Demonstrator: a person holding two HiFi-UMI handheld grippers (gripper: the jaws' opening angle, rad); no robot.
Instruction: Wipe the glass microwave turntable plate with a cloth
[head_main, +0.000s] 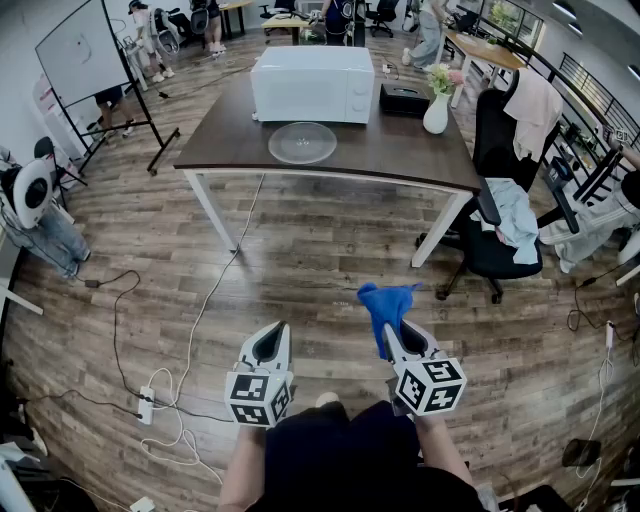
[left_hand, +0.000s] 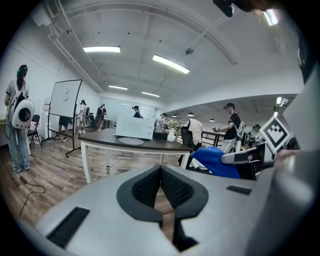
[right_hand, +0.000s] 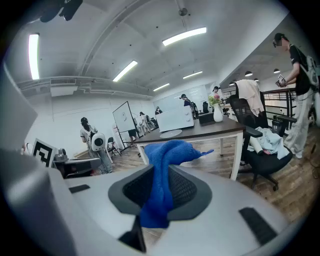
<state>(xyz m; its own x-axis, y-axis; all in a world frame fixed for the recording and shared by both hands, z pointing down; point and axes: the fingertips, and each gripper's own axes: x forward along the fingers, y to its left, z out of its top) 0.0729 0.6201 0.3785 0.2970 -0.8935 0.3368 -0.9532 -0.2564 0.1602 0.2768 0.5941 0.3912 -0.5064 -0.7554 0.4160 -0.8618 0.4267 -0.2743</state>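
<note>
The round glass turntable plate (head_main: 302, 142) lies on the dark table (head_main: 410, 150), in front of the white microwave (head_main: 312, 84); it shows small in the left gripper view (left_hand: 131, 141) and the right gripper view (right_hand: 170, 133). My right gripper (head_main: 388, 330) is shut on a blue cloth (head_main: 384, 309), which bunches up out of the jaws (right_hand: 162, 165). My left gripper (head_main: 272, 337) is shut with nothing in it (left_hand: 160, 176). Both are held low over the wooden floor, far short of the table.
A white vase with flowers (head_main: 437, 108) and a black box (head_main: 404, 98) stand on the table's right part. A black office chair (head_main: 495, 235) with clothes on it sits at the table's right end. A whiteboard (head_main: 85, 50) stands left; cables (head_main: 180, 400) cross the floor.
</note>
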